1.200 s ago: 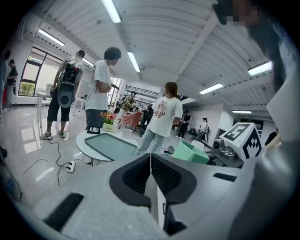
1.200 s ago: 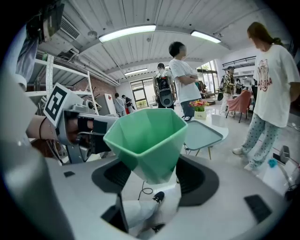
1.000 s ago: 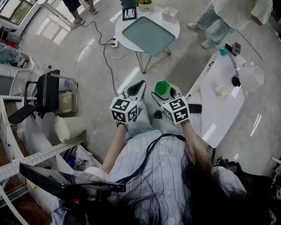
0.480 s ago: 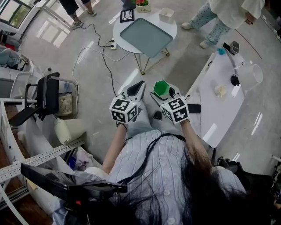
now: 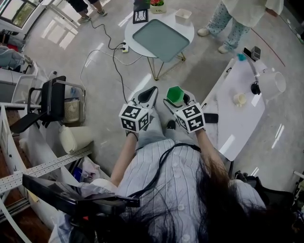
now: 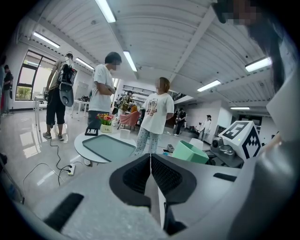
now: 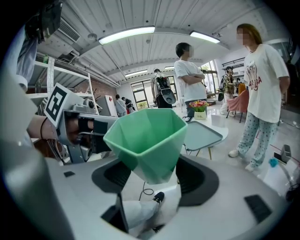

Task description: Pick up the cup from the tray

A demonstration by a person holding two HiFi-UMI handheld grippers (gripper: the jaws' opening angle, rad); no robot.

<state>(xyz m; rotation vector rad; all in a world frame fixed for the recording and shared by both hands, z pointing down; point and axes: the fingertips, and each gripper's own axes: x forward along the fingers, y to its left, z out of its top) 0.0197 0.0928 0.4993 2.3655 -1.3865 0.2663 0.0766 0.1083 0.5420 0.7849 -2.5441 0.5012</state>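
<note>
At the far left of the head view stands one black chair, beside a metal rack. There are two grippers, held side by side low in front of the person, above the floor. The left gripper has its dark pads pressed flat together with nothing between them, as the left gripper view shows. Just to its right, the right gripper is clamped on the base of the one cup, a green faceted one, upright with its mouth open upward. In the right gripper view the jaws stand on either side of the cup's narrow foot.

The cup is well apart from the single grey-green tray, which lies on a round white table ahead. On that table, beyond the tray, stand one black frame, one flower pot and one small white box. A cable and a power strip lie on the floor between the person and this table. Two people stand beside it. At the right, a second table, long and white, carries small items.
</note>
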